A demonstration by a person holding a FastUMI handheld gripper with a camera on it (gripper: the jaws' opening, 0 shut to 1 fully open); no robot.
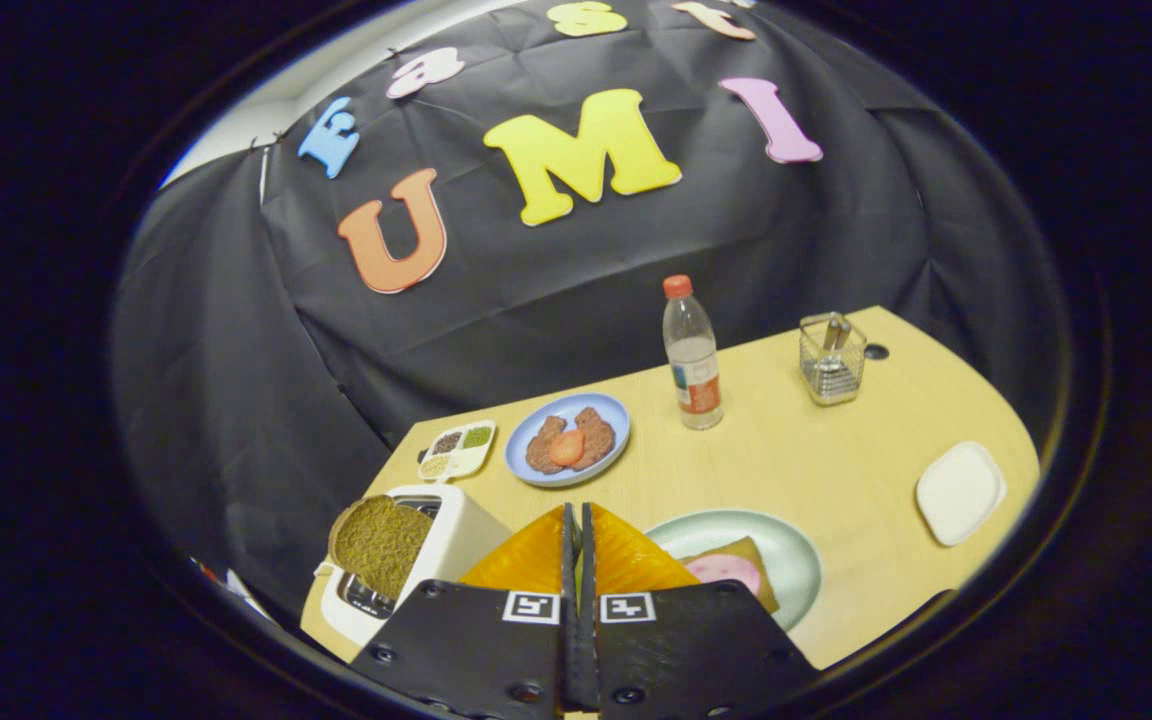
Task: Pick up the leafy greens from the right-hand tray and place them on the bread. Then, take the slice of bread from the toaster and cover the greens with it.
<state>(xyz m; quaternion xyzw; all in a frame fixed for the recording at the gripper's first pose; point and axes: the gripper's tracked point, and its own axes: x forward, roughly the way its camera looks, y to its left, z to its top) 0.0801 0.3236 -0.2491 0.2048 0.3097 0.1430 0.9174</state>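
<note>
My gripper (pixel 576 515) hovers over the near side of the wooden table (pixel 836 440), its two orange fingers (pixel 531 555) pressed together with nothing between them. Just right of the fingers lies a pale green plate (pixel 786 550) carrying a bread slice (pixel 751 553) topped with a pink ham round (pixel 726 572). To the left of the fingers stands a white toaster (pixel 456 530), and a brown bread slice (pixel 381 545) sticks up out of its slot. A small white square tray (pixel 959 492) sits far right; its top looks plain white.
Beyond the fingers a blue plate (pixel 536 465) holds meat patties and a tomato slice. A divided condiment dish (pixel 456 450) lies to its left. A water bottle (pixel 693 355) and a wire holder (pixel 831 358) stand farther back. The table edge curves close at the right.
</note>
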